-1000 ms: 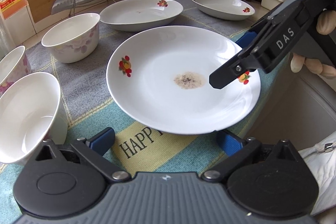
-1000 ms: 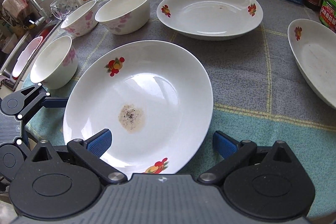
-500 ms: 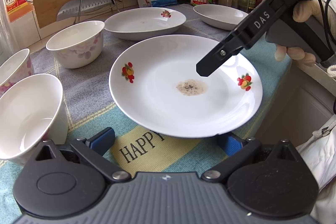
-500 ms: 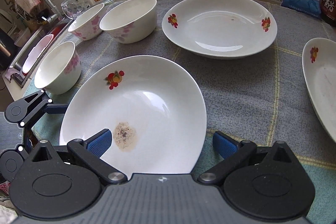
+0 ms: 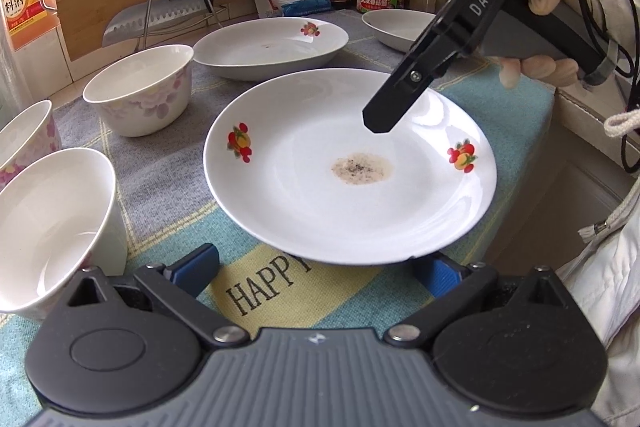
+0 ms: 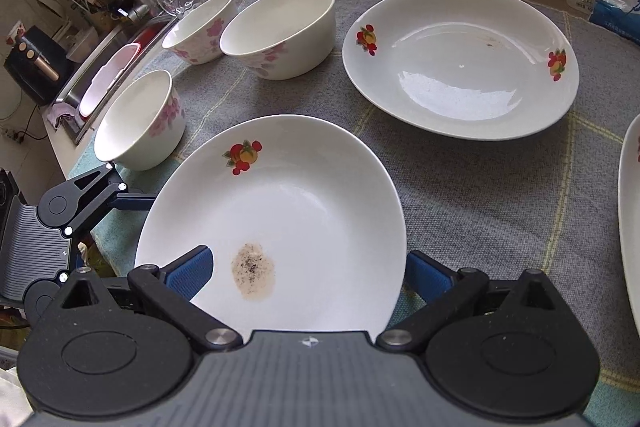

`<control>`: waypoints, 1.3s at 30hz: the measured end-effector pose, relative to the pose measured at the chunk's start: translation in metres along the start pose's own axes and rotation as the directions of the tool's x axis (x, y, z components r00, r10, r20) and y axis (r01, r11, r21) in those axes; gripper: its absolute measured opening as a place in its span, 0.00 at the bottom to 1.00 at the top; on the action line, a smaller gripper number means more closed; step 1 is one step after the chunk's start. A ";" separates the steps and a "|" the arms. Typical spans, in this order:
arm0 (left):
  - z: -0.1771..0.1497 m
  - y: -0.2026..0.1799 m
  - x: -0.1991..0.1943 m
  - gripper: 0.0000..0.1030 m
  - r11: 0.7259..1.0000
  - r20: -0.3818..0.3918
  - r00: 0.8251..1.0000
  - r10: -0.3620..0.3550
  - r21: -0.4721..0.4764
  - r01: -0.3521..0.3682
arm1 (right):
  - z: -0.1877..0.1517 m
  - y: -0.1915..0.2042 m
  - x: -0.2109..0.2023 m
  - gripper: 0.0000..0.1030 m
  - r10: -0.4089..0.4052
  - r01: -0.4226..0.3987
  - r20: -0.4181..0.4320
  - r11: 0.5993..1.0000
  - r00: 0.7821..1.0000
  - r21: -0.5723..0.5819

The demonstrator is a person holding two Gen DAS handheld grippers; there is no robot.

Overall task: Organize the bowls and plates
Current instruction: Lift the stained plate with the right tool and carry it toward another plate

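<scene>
A white plate (image 5: 320, 195) with fruit prints and a brown speckled stain lies on the cloth mat, seen too in the right wrist view as the plate (image 6: 304, 195). My left gripper (image 5: 316, 269) is open at its near rim, which overlaps the right pad. My right gripper (image 5: 376, 123) hovers tilted above the plate's far right part, held by a gloved hand. From its own camera the right gripper (image 6: 310, 273) is open over the stained part. The left gripper (image 6: 120, 199) shows at the plate's left edge.
A second plate (image 6: 460, 63) and a third plate (image 6: 632, 227) lie behind and to the right. Three bowls (image 6: 280, 31) (image 6: 200, 27) (image 6: 140, 123) stand at the left. A knife on a rack (image 5: 180, 7), bottles and jars line the back. The counter edge (image 5: 580, 115) drops off at the right.
My right gripper has risen from the plate's right rim and moved in over the plate. The left gripper and the plate have stayed about where they were.
</scene>
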State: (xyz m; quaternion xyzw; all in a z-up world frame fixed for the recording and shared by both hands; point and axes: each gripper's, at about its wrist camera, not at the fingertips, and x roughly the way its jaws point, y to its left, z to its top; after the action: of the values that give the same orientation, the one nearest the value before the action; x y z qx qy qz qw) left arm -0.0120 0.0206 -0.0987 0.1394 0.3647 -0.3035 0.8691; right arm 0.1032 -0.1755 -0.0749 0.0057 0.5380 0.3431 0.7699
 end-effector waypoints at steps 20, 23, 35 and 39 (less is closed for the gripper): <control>0.003 -0.007 -0.003 0.94 0.994 0.036 0.998 -0.049 0.101 0.045 | 0.016 -0.012 0.007 1.00 0.118 -0.117 -0.068 0.993 0.991 0.020; 0.004 -0.004 -0.003 0.94 0.992 0.037 0.996 -0.077 0.103 0.073 | 0.017 -0.012 0.008 1.00 0.122 -0.121 -0.071 0.992 0.990 0.021; 0.008 -0.002 -0.002 0.94 0.988 0.032 0.991 -0.131 0.088 0.128 | 0.019 -0.015 0.006 1.00 0.100 -0.098 -0.074 0.995 0.992 0.027; 0.008 -0.001 -0.001 0.94 0.987 0.036 0.991 -0.132 0.101 0.128 | 0.020 -0.016 0.006 1.00 0.102 -0.100 -0.072 0.994 0.992 0.032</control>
State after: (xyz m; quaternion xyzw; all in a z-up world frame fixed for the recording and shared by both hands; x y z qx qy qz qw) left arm -0.0091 0.0164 -0.0929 0.1513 0.3390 -0.3802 0.8471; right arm 0.1299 -0.1772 -0.0775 0.0312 0.5700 0.3738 0.7310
